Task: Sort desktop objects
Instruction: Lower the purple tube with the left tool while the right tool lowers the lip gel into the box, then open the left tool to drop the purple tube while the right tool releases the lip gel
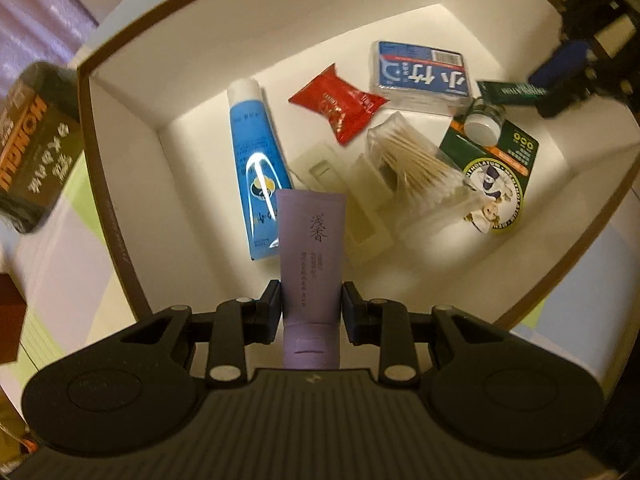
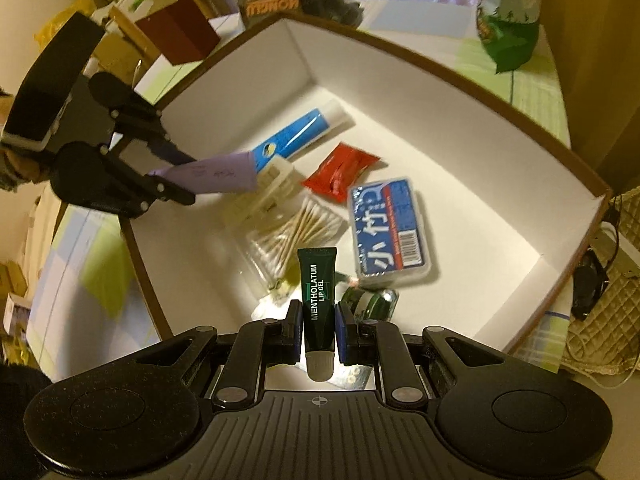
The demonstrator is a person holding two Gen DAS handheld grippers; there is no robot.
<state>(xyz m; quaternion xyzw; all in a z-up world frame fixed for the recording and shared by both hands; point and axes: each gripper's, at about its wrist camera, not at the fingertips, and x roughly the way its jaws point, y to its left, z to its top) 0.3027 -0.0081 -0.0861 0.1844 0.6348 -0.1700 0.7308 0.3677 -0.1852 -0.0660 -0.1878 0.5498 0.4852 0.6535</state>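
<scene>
A white box with a brown rim (image 1: 120, 216) fills both wrist views, standing on a pastel checked tablecloth (image 2: 72, 264), with both grippers held over its open top. Inside lie a blue-labelled plastic case (image 2: 390, 232), a blue tube with a white cap (image 1: 256, 168), a clear pack of cotton swabs (image 1: 416, 168), a green card package (image 1: 500, 176) with a small round jar (image 1: 482, 118) on it, a red foil sachet (image 1: 338, 102) and pale plastic holders (image 1: 364, 208) near the middle. The left gripper (image 1: 311, 306) pinches a lilac tube (image 1: 310, 256) between its fingers, cap towards the camera, above the box floor near the blue tube's flat end. The right gripper (image 2: 318, 328) clamps a dark green lip gel tube (image 2: 318, 296), its pale cap nearest the lens, over the corner holding the jar. Outside the rim sit a dark printed box (image 1: 36, 140) and a green snack bag (image 2: 508, 12)
</scene>
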